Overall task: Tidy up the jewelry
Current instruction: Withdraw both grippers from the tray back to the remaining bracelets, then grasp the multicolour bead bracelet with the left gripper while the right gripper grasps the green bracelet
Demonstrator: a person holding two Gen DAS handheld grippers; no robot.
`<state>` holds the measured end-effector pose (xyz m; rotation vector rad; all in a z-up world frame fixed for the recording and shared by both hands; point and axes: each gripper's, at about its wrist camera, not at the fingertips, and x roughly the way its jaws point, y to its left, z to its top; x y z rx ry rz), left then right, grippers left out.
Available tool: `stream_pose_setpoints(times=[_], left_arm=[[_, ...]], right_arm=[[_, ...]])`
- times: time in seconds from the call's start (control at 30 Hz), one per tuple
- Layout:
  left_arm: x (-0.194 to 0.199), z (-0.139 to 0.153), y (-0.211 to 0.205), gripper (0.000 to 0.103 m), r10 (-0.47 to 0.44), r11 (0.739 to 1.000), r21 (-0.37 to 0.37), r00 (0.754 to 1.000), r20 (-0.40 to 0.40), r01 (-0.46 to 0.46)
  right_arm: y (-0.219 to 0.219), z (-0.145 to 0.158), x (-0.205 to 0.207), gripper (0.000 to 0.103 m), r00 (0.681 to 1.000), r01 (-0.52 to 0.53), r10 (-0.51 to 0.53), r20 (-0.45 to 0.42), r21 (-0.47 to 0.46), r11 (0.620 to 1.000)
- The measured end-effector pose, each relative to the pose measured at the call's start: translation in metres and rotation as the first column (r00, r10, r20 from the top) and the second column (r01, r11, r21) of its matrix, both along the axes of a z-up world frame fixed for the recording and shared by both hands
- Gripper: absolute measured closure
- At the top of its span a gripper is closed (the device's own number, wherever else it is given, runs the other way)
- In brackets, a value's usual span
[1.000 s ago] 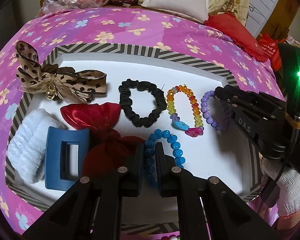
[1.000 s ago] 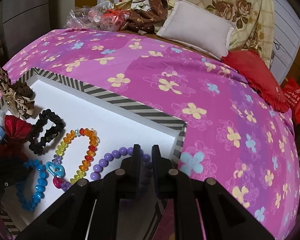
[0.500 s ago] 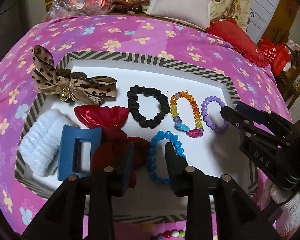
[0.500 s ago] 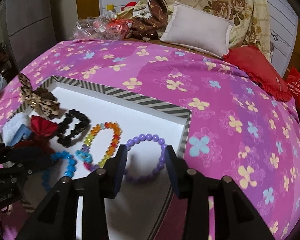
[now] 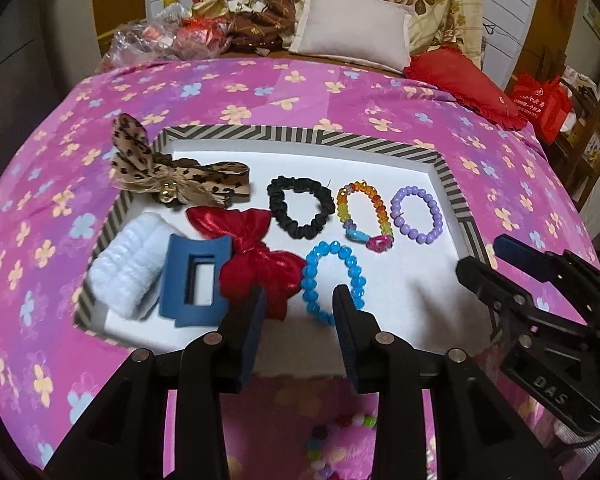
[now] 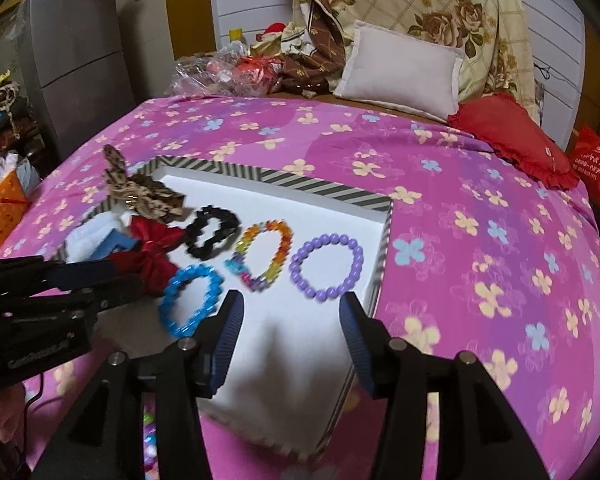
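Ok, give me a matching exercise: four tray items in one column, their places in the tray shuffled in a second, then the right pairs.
Items:
1. purple bracelet
2. leopard bow
3. white scrunchie
4. blue bracelet

Places, as the left wrist view shows them:
A. lying over the tray's far left rim
B. nearest the tray's right wall
C. near left corner, beside the blue hair claw
D. just beyond the open left tongs, right of the red bow

Pairs: 1-B, 2-A, 3-C, 4-D
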<state>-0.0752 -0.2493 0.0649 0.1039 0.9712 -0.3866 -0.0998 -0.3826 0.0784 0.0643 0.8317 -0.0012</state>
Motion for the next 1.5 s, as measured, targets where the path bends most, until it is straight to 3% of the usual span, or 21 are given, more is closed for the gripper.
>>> stream_pose_setpoints(times=[0.43, 0.8, 1.2, 1.5], left_arm=[[-0.039, 0.000, 0.050, 0.074, 0.050, 0.999, 0.003, 0.999, -0.004, -0.050], [-0.066, -0.022, 0.083, 0.074, 0.082, 0.997, 0.010, 0.994, -0.067, -0.081], [-0.076, -0.025, 0.087, 0.074, 0.082, 0.997, 0.006, 0.993, -0.086, -0.082], [-0.081, -0.025, 0.082, 0.074, 0.073, 0.997, 0.007, 0.992, -0.098, -0.073]], right_arm=[[0.022, 0.001, -0.070, 0.047, 1.000, 0.015, -0.015, -0.022, 0.028, 0.999], [0.057, -0.029, -0.120, 0.048, 0.992, -0.061, 0.060, -0.114, -0.012, 0.998], [0.073, -0.041, -0.118, 0.048, 0.985, -0.081, 0.074, -0.155, -0.040, 0.996], [0.072, -0.043, -0.118, 0.048, 0.986, -0.068, 0.068, -0.154, 0.002, 0.998]])
